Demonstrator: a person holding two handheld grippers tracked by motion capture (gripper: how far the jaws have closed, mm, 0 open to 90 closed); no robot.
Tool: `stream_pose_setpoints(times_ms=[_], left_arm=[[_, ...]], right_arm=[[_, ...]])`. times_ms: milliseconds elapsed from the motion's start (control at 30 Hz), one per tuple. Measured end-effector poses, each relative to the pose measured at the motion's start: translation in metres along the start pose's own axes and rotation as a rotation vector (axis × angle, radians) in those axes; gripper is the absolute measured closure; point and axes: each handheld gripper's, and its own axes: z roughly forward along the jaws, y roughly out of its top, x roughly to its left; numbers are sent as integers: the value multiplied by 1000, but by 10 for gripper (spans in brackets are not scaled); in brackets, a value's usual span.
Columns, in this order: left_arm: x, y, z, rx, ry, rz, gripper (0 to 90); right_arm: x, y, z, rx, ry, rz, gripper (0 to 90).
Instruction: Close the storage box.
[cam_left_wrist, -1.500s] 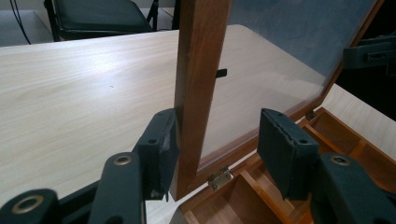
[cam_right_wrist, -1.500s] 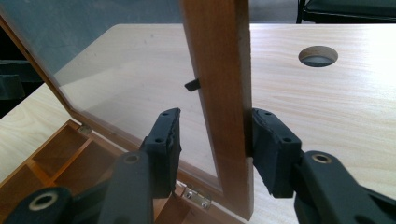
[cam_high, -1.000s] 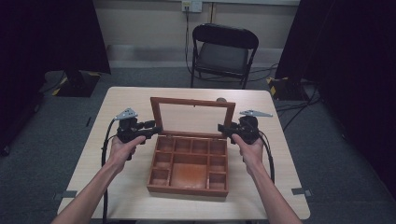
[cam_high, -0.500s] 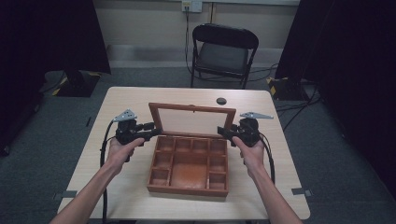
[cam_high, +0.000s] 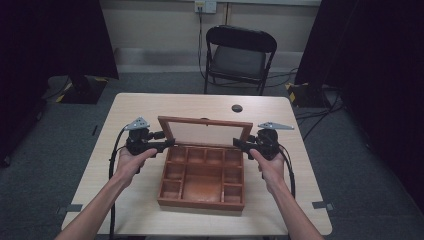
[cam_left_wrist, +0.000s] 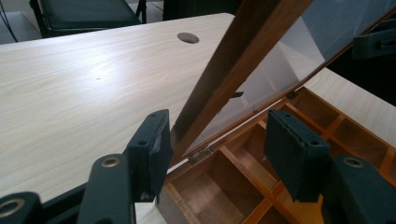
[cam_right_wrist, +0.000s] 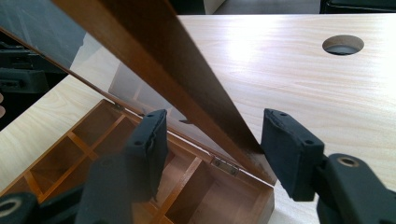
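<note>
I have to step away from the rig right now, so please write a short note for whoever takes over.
Left gripper: jaws just opened, straddling the lid's left edge, pads not pressing.
Right gripper: jaws just opened, straddling the lid's right edge, not gripping.
The wooden box sits mid-table, compartments empty.
Done: lid lifted, leaning back on its hinges.
Left: probably draw both grippers clear; I can't tell what follows.

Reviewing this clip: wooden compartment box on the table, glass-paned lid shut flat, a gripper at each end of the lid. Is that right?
Not quite: the lid is not shut flat. It stands raised on its hinges above the box, as the high view shows. The rest holds: the left gripper and right gripper sit at the lid's two ends, and the box rests on the table.
</note>
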Motion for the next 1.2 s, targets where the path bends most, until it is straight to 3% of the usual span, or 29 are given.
stream_pose_setpoints(times_ms=[267, 367, 500, 567, 767, 867, 900, 1200], left_arm=[[-6, 4, -4, 0, 11, 33, 407], [-6, 3, -6, 13, 35, 50, 502], [-5, 0, -7, 13, 9, 31, 502], [-6, -1, -7, 23, 2, 35, 488], [-8, -3, -10, 29, -5, 34, 494], [-8, -4, -14, 25, -17, 26, 503], [-8, -4, -14, 29, -17, 31, 503], [-7, -4, -16, 16, -1, 30, 516]], right_arm=[[2, -1, -7, 6, 20, -9, 390], [4, -3, -9, 11, 19, -29, 388], [6, -5, -11, 20, 15, -46, 363], [4, -6, -11, 44, 33, -8, 330], [6, -11, -15, 53, 20, -10, 326], [7, -11, -16, 77, 9, 15, 358], [8, -11, -16, 83, 9, 19, 392], [8, -5, -6, 84, -19, -5, 385]])
